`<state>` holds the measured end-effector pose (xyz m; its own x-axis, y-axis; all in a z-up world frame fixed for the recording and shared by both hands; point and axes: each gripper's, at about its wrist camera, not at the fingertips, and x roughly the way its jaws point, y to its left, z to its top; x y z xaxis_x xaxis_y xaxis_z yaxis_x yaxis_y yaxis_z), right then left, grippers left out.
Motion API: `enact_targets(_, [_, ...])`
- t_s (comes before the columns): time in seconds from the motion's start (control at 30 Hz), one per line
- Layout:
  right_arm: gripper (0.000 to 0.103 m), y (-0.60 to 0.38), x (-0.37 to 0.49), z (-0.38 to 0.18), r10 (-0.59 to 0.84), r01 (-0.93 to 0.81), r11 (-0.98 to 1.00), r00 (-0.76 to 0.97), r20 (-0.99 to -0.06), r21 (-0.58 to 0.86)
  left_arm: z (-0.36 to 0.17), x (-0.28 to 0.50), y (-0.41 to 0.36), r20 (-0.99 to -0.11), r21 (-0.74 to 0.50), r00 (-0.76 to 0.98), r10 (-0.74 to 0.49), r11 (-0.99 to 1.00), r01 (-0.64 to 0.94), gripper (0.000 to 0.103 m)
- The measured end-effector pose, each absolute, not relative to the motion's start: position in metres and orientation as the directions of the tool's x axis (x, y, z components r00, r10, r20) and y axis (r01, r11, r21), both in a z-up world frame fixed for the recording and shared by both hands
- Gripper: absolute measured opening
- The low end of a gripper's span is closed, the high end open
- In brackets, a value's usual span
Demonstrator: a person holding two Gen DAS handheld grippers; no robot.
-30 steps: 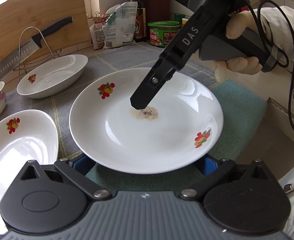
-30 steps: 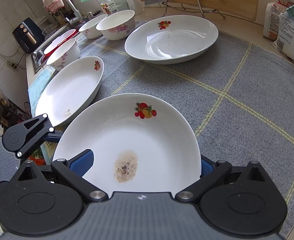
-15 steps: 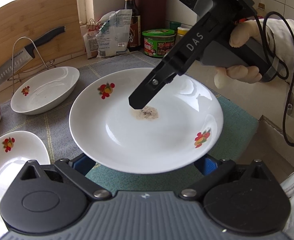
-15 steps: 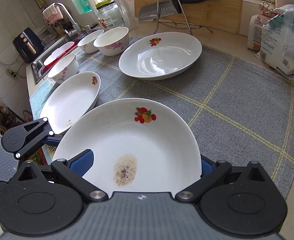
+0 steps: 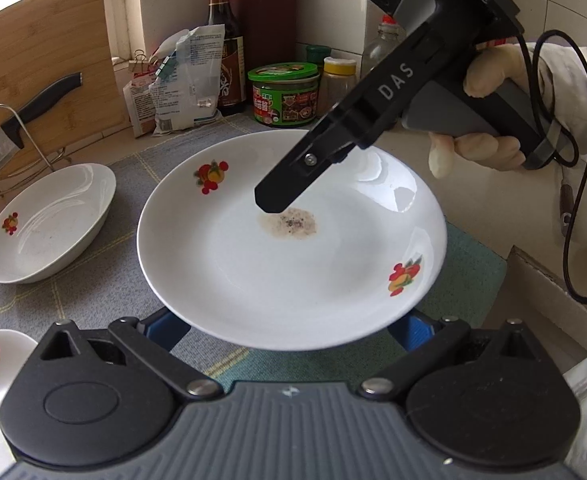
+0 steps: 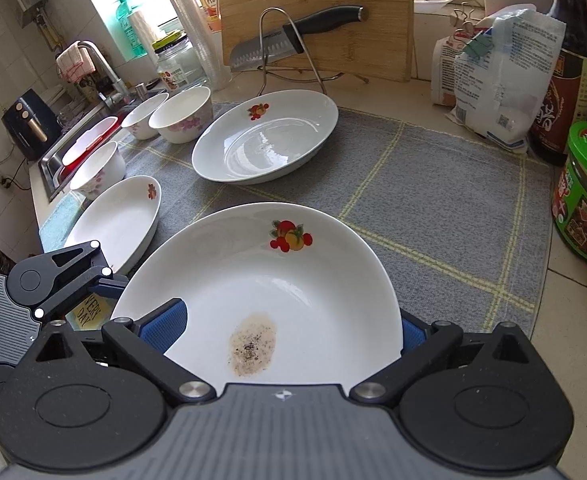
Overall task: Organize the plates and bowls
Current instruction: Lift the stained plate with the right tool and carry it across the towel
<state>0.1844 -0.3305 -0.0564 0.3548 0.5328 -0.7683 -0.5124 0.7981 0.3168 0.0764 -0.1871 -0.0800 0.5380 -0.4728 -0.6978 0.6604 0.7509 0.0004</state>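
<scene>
The scene has slid left behind the plate (image 5: pixel 293 280), which both tools carry above the bench, and jars have come into the left view. The right tool (image 6: pixel 285 324) grips the plate's rim. One finger lies over it, just beside a peppery stain (image 6: pixel 251 344); the lower finger is hidden. The left tool (image 5: pixel 289 328) has its blue pads tucked under the rim, so I cannot tell whether it grips.

Only the left view shows "DAS" on the right tool and the gloved hand (image 5: pixel 489 120) holding it. Only the right view shows a part-hidden yellow label reading "VERY DAY".

Farther off, two oval plates (image 6: pixel 265 142) sit on a grey mat (image 6: pixel 433 200). Bowls (image 6: pixel 181 114) stand near a sink. The green jar's (image 5: pixel 283 94) label is unreadable.
</scene>
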Motion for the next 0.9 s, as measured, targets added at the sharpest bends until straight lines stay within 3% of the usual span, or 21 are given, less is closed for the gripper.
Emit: enact_targets(0.9, [0.103,-0.373,0.230,-0.071,0.449,-0.394,0.873,0.425,-0.786,0.286,-0.093,0.146,-0.226,-0.726,-0.021,0.463,-0.509,0.689,0.724,0.102])
